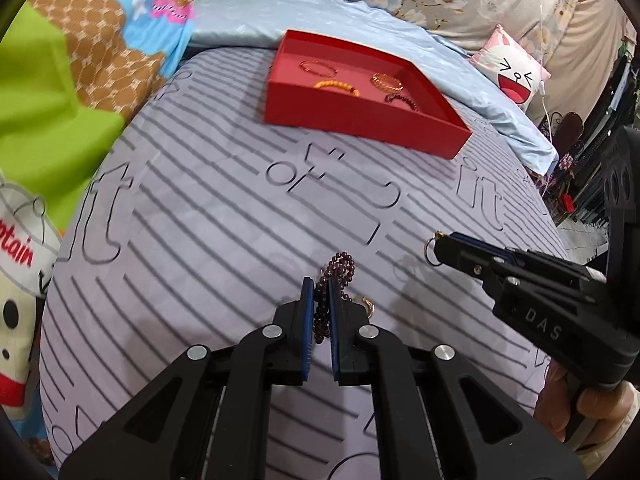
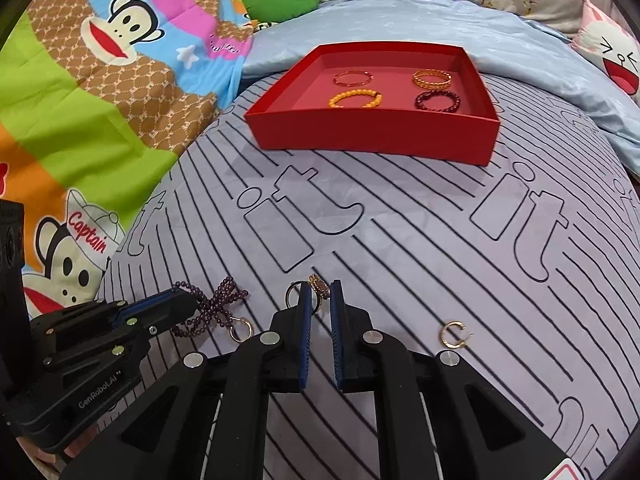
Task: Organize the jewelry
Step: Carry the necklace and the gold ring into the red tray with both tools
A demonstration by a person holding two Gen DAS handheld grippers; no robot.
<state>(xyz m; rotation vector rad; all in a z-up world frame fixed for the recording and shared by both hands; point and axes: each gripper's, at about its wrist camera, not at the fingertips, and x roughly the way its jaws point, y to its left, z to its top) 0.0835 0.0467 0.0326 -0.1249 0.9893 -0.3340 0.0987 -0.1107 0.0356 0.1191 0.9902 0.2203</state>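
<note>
Red tray [image 2: 372, 136] far centre on striped bed cover [image 2: 400, 240]; 4 bead bracelets inside, approx 2x2. Left claw [image 1: 320, 292] clamped tight on dark purple bead strand [image 1: 340, 268], near centre. Right claw [image 2: 320, 296] pinched shut on small gold ring/earring pc [image 2: 318, 286]. Loose gold hoop [image 2: 454, 334] near right; another [image 2: 240, 328] by strand. Step: both pcs gripped, carry pending. Next: move both to tray, release w/o tangling.

A pale lilac striped bedsheet [image 2: 420, 248] is occupied by a shallow red cardboard tray [image 2: 372, 136], a gold hoop earring [image 2: 454, 334] and a pale blue satin cloth [image 2: 400, 20].
</note>
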